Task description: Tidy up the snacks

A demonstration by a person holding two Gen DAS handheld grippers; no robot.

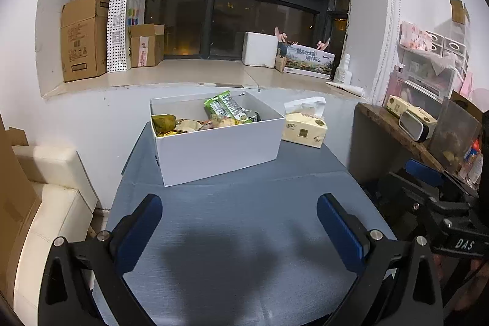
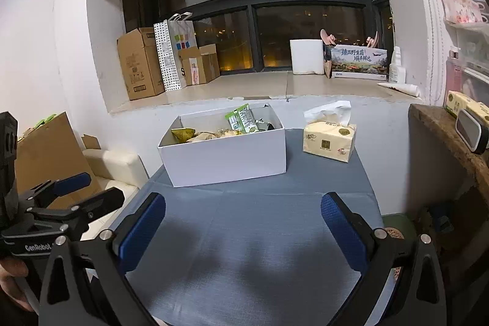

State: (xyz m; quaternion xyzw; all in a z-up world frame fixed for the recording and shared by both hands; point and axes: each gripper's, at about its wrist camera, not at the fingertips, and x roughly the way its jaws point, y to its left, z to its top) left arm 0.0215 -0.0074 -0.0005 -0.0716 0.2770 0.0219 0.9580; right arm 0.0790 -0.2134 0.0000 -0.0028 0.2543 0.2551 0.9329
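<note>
Blue-padded fingers of the left gripper (image 1: 240,229) stand wide apart over the bare grey table (image 1: 244,265), holding nothing. Beside it, the right gripper (image 2: 243,226) is likewise spread wide and empty. Farther back on the table sits a white box (image 2: 226,156) with the snacks (image 2: 227,129) piled inside, a green packet (image 1: 226,107) leaning upright among them. Just right of the box rests a tissue pack (image 2: 330,139).
</note>
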